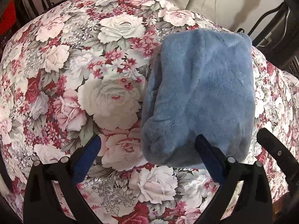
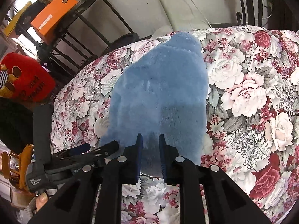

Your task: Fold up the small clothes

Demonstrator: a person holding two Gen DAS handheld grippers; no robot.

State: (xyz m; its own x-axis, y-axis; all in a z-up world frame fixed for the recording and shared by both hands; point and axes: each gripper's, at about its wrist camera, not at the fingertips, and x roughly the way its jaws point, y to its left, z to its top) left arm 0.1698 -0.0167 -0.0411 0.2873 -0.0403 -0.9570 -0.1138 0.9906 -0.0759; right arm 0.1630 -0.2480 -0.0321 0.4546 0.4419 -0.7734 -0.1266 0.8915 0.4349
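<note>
A folded blue fleece garment [image 1: 201, 93] lies on the floral tablecloth [image 1: 74, 74], toward its right side. My left gripper [image 1: 148, 140] is open wide above the cloth's near left corner; its right finger overlaps the fleece and its left finger is over bare tablecloth. In the right wrist view the same blue fleece garment [image 2: 158, 89] stretches away from my right gripper [image 2: 150, 137]. That gripper hovers at the garment's near edge with a narrow gap between its blue pads, which do not press on the fleece. The left gripper [image 2: 101, 146] shows beside it at the left, held by a hand [image 2: 41, 199].
A round table under the floral tablecloth [image 2: 252, 93] falls away at its edges. Black metal chair frames [image 2: 89, 24] stand behind it, one bearing an orange box [image 2: 54, 16]. A red plush toy [image 2: 26, 76] sits at the left. A pale wall [image 1: 233, 5] is close behind.
</note>
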